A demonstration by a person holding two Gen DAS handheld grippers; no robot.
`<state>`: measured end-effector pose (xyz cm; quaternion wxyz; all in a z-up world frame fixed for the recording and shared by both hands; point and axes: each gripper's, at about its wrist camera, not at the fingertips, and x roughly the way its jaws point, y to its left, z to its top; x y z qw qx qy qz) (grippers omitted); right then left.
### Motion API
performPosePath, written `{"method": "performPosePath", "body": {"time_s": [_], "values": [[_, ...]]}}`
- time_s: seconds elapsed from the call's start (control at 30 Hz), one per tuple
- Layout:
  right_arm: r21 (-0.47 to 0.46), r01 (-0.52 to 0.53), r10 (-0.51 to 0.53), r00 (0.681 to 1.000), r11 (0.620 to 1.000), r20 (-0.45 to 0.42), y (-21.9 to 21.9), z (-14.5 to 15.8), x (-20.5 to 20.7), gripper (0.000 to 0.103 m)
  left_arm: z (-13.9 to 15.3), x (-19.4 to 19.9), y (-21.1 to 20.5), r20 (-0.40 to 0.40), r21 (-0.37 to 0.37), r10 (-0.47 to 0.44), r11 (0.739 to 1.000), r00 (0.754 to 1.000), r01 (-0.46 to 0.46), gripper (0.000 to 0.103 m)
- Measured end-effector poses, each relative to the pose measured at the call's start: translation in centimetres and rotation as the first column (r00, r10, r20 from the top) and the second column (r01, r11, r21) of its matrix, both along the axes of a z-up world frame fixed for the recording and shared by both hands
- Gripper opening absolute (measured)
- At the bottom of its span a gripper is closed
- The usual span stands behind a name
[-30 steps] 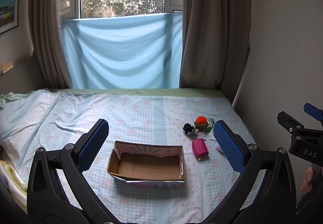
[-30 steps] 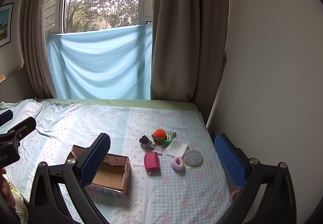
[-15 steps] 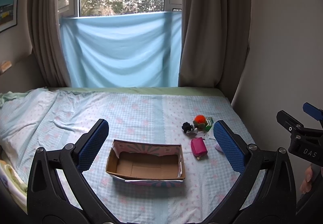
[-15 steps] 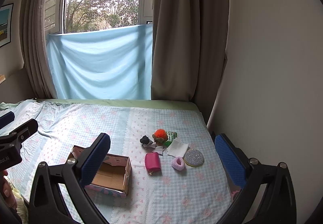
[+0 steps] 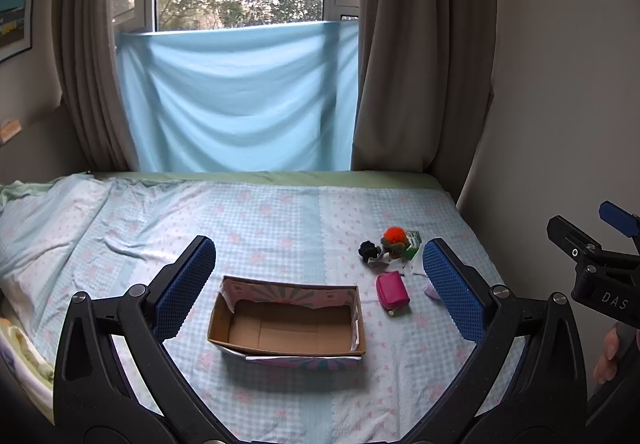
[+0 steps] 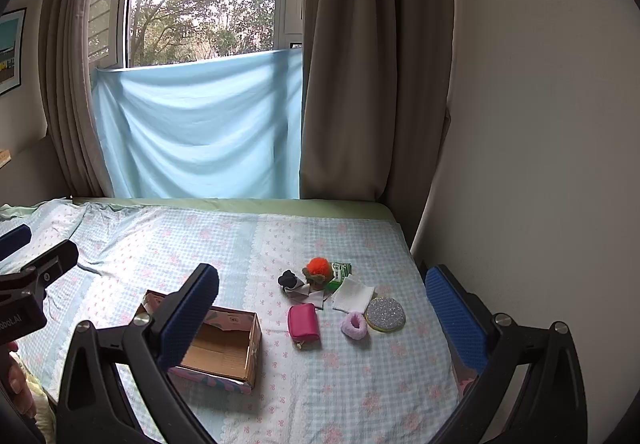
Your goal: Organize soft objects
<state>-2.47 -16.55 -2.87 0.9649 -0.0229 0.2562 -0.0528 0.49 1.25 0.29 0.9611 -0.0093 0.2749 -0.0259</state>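
Observation:
An open cardboard box lies empty on the bed. To its right sits a cluster of small soft things: a magenta pouch, an orange pompom toy, a black scrunchie, a white cloth, a pink scrunchie and a glittery round pad. My left gripper is open and empty, held above the box. My right gripper is open and empty, above the pouch and scrunchie.
The bed's checked blue sheet is rumpled at the left. A wall runs along the bed's right edge. Curtains and a blue cloth hang at the window behind the bed. A green packet lies beside the pompom.
Both views have shifted very slightly; the objects and box sit a little lower or nearer in frame. Nothing has been taken hold of or moved.

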Motion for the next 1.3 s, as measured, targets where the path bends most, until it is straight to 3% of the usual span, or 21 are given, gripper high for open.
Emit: {"method": "performPosePath", "body": {"time_s": [0.47,0.7,1.03,1.3], "values": [[0.0,0.001,-0.001,1.0,1.0,-0.002,0.0,0.1,0.1,0.103,-0.4,0.7,0.5,-0.017,-0.008,-0.005,1.0,1.0,0.005,0.103],[0.023,0.018,-0.018,1.0,1.0,-0.017,-1.2,-0.4,1.1,0.103,-1.9,3.3,-0.6,-0.09,-0.033,-0.019,0.999,0.996,0.016,0.103],[0.057,0.109,-0.1,0.984,0.992,-0.15,-8.8,-6.0,7.6,0.103,-9.7,12.2,-7.3,-0.286,-0.11,-0.087,0.992,0.954,0.058,0.103],[0.101,0.171,-0.136,0.949,0.98,-0.285,-16.3,-14.6,15.4,0.103,-19.4,20.4,-14.4,-0.426,-0.11,-0.103,0.992,0.899,0.061,0.103]]}}
